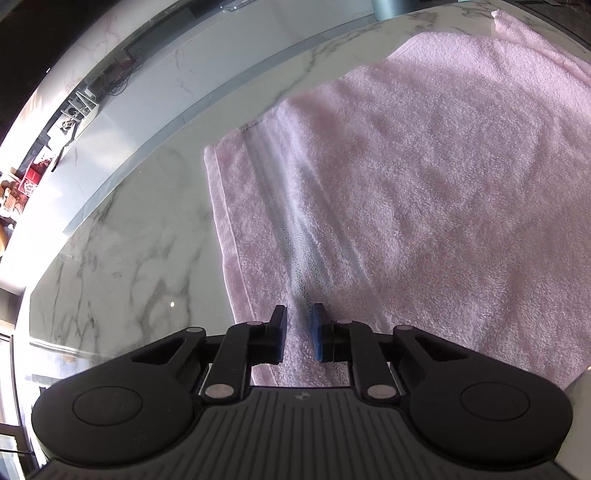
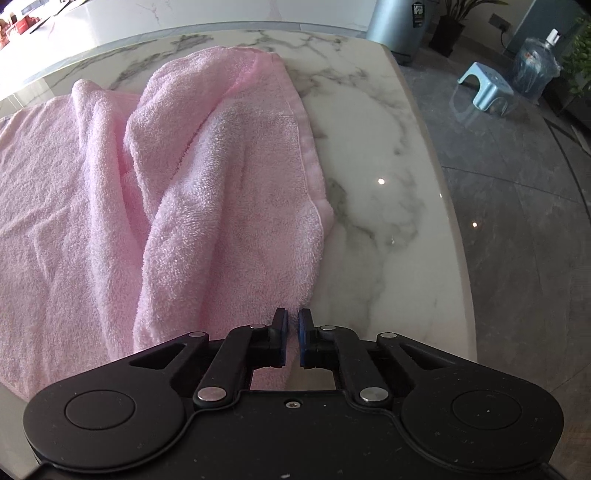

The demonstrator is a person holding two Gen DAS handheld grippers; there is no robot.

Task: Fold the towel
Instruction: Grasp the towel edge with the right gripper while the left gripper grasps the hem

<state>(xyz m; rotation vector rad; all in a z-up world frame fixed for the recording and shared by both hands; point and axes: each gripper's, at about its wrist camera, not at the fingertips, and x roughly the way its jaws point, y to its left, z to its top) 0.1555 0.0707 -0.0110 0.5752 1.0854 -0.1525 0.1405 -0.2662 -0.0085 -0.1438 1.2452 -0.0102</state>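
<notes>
A pink towel point(image 1: 424, 192) lies spread on the white marble table point(image 1: 122, 258). In the left wrist view its near left end with a woven band runs between the fingers of my left gripper point(image 1: 299, 325), which is shut on the towel there. In the right wrist view the towel point(image 2: 74, 192) is rumpled, with its right end lifted into a fold point(image 2: 229, 206). My right gripper point(image 2: 293, 328) is shut on that near right corner, just above the table point(image 2: 376, 177).
The table's right edge point(image 2: 454, 221) drops to a grey tiled floor. A blue stool point(image 2: 484, 88), a water jug point(image 2: 537, 66), a grey bin point(image 2: 399, 26) and potted plants stand on the floor beyond. A long marble counter point(image 1: 155, 85) runs behind the table.
</notes>
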